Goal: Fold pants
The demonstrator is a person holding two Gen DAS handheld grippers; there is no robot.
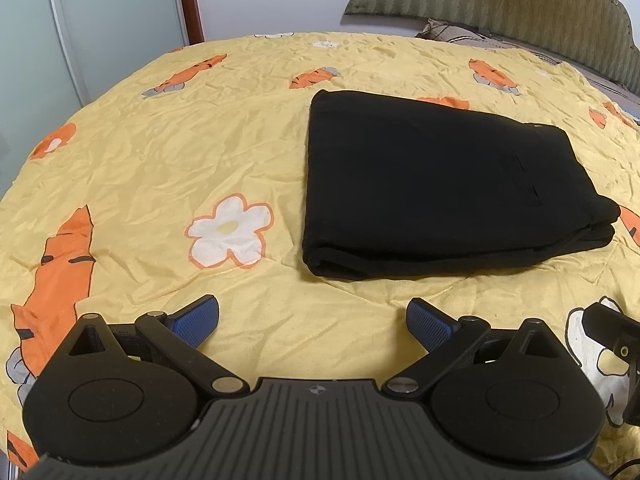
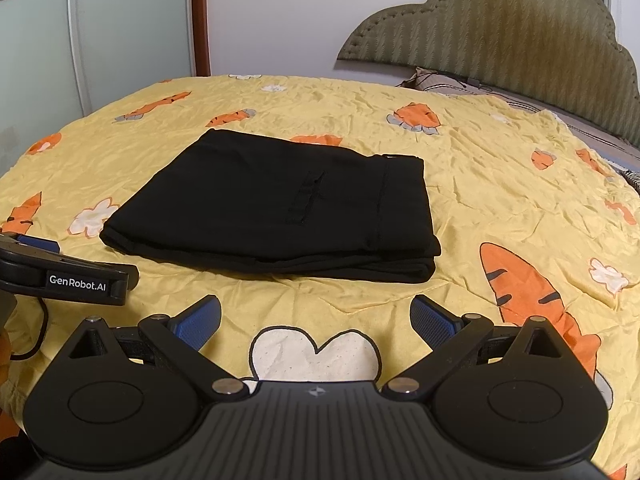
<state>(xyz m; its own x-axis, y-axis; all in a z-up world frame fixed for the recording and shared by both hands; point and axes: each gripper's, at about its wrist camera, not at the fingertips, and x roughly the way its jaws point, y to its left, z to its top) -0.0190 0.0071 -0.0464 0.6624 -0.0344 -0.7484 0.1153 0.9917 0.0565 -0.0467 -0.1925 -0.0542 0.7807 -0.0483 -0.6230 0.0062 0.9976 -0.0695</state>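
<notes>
near: left gripper [image 1: 313, 322] and right gripper [image 2: 316, 322] hover side by side over the bed [image 1: 132, 184], fingers spread, grasping nothing, likely because no fold remains | mid: pants [image 2: 276, 204] lie stacked in a compact rectangle, apart from both | far: headboard [image 2: 500, 28] | task looks done

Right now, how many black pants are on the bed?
1. The folded black pants lie in one neat stack on the yellow quilt, just beyond both open grippers. Nothing else black and folded shows; more could lie outside view.
</notes>
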